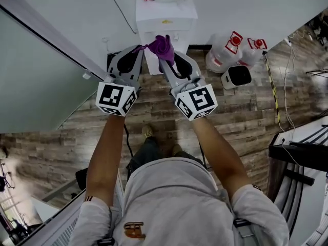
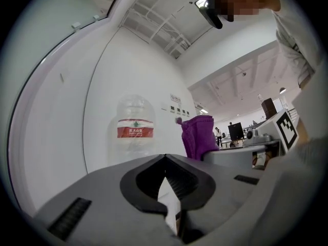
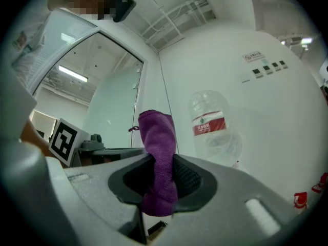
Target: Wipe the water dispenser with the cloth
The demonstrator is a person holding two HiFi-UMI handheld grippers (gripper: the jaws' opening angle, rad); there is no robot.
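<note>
A person's right gripper (image 3: pixel 160 162) is clamped on a purple cloth (image 3: pixel 158 137) in front of a white water dispenser (image 1: pixel 165 17) standing against a white wall. In the right gripper view the jaws press on the cloth's lower half. A folded end rises clear above the jaws and a short end hangs below them.

The left gripper (image 2: pixel 165 158) is just beside the right one, level with it and pointing the same way. Its jaws are closed tip to tip with nothing between them, and the cloth shows just past its right-hand jaw without touching it.

From the head view, both forearms reach forward. The cloth sits at the tips of the right gripper, over the dispenser's front panel below its top edge. No view shows whether the cloth touches the panel. Both gripper views look up at a clear water bottle (image 2: pixel 135 129) with a red label, mounted on the dispenser beyond the cloth.

On the wood-plank floor (image 1: pixel 246 111) to the dispenser's right stand two spare bottles (image 1: pixel 224 54) with red-and-white caps, and a small white bin (image 1: pixel 237 77) sits just in front of them. A glass partition (image 1: pixel 36 81) runs along the person's left.
</note>
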